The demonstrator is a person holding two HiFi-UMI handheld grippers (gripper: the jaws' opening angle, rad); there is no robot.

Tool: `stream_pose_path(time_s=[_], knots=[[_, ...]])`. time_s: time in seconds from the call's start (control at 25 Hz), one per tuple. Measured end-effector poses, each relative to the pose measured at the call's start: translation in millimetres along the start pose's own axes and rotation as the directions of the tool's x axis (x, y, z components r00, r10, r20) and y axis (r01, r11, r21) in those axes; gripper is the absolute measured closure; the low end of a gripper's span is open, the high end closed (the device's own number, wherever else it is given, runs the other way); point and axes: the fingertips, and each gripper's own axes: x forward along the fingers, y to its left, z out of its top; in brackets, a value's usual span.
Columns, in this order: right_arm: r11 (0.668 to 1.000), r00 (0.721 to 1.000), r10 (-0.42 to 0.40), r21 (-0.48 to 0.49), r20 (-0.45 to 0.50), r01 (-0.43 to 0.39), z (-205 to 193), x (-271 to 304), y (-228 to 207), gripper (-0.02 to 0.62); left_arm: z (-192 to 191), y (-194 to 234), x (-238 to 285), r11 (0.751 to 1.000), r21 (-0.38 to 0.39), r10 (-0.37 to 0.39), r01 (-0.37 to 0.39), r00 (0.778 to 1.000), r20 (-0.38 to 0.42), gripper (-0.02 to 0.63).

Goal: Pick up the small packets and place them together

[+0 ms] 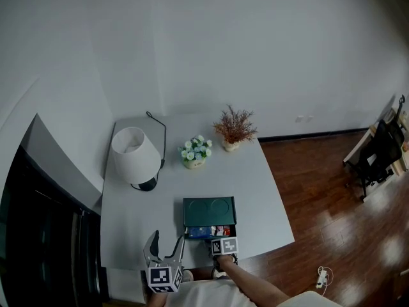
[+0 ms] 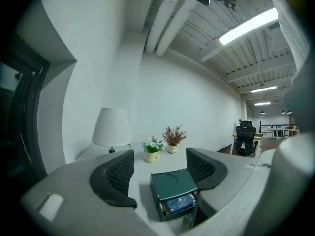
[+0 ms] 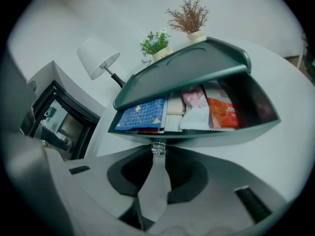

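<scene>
The right gripper (image 3: 158,156) pinches the knob (image 3: 158,148) of the drawer (image 3: 236,132). I'd pull straight and level, so the box (image 3: 187,65) doesn't slide on the worktop (image 3: 290,97). The packets (image 3: 197,109) lie in the drawer, just beyond its tips. The left gripper (image 2: 157,173) hangs spread and empty.

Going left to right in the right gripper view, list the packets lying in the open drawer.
In order: blue patterned packet → cream packet → pink-and-white packet → red-orange packet, all side by side in the green drawer.
</scene>
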Motion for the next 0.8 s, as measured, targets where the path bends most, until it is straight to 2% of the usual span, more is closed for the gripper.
stream_pose_path(time_s=[0.28, 0.52, 0.56, 0.68, 0.8], knots=[[0.999, 0.993, 0.036, -0.023, -0.109, -0.039, -60.1, -10.8, 14.0, 0.509, -7.4, -7.6, 6.0, 0.999, -0.009, -0.033, 0.033, 0.999, -0.019, 0.288], [0.997, 0.997, -0.008, -0.078, -0.080, 0.002, -67.4, -17.2, 5.5, 0.508, -14.9, -17.9, 9.6, 0.998, -0.007, -0.064, 0.064, 0.997, -0.040, 0.288], [0.994, 0.997, -0.025, -0.109, -0.071, 0.017, -67.5, -18.1, 3.1, 0.486, -15.3, -19.2, 10.0, 0.998, -0.009, -0.067, 0.066, 0.997, -0.041, 0.288], [0.973, 0.997, -0.061, -0.225, -0.044, 0.050, -65.8, -25.2, -0.5, 0.479, -13.6, -23.1, 11.9, 0.997, -0.013, -0.078, 0.077, 0.996, -0.038, 0.288], [0.965, 1.000, -0.022, -0.262, -0.019, 0.016, -64.4, -41.9, 4.9, 0.477, -13.3, -24.8, 12.6, 0.997, -0.011, -0.079, 0.079, 0.996, -0.038, 0.288]])
